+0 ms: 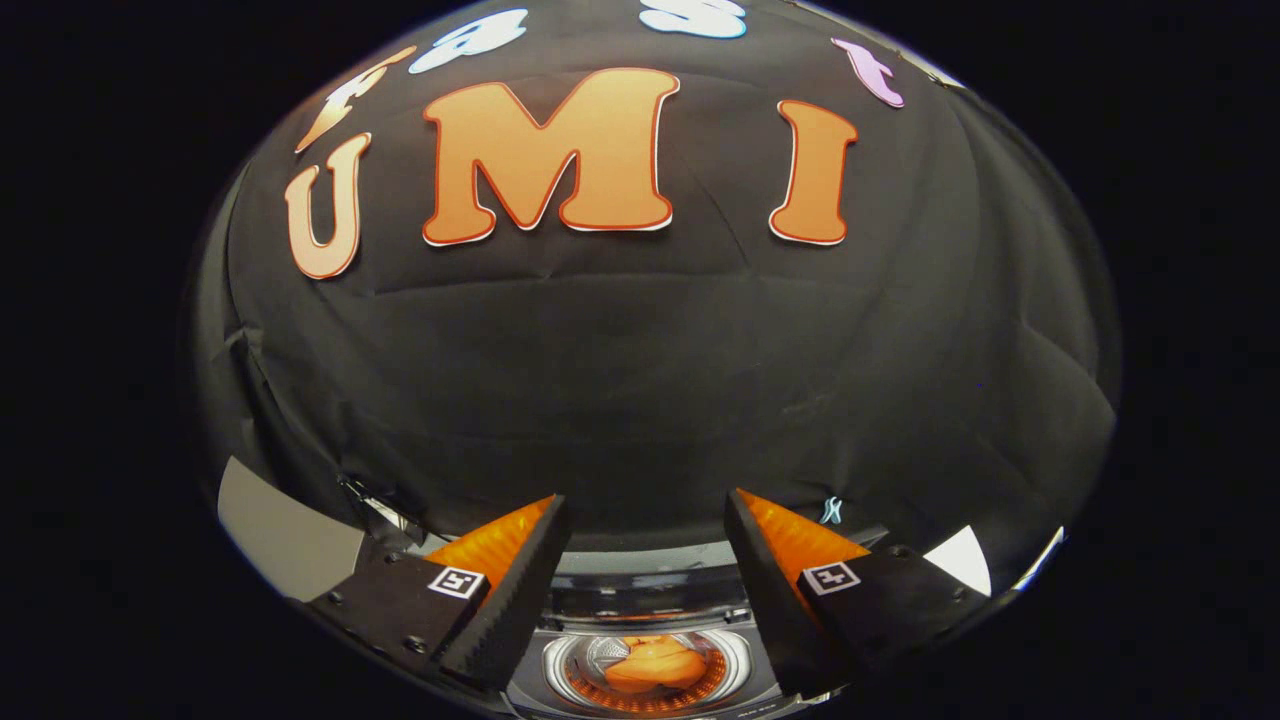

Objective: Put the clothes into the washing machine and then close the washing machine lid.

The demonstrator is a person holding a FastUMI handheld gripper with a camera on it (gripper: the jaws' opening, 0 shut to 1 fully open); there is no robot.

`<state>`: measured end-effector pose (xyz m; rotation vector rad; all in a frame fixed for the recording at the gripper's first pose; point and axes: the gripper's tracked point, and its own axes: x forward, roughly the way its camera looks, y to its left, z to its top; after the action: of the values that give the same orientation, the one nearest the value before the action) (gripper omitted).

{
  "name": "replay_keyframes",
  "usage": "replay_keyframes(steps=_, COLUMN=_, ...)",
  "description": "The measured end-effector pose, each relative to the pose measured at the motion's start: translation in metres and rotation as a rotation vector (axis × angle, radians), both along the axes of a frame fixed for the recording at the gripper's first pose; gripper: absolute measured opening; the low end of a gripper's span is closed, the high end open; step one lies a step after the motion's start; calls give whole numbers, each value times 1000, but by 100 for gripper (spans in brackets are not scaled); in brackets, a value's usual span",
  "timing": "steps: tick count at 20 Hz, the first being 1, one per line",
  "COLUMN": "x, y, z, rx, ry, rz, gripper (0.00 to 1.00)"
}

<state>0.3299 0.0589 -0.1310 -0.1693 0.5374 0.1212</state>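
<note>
Hovering gripper [640,520] open above washing machine [645,665], clothes [655,663] inside.

Gripper [640,585], seen from its own camera: two wedge-shaped fingers [505,610] that tapered to points, set apart with an open gap between them. Inner faces carried a fine serrated, saw-tooth texture along their length. Outer faces showed ribbed, glossy panels. Each finger sat on a flat matte block; one square fiducial marker [456,582], dark pattern on white, was fixed on top of each block. Small round screw heads [415,643] were visible on the blocks, near their outer corners and edges.
</note>
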Motion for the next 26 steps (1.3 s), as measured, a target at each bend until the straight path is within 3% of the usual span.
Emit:
replay_keyframes(steps=10, x=32, y=2, z=-43, rx=-17, ry=69, rz=-15, gripper=100)
replay_keyframes(steps=26, x=2, y=-18, z=-66, rx=-36, ry=125, rz=-39, gripper=100)
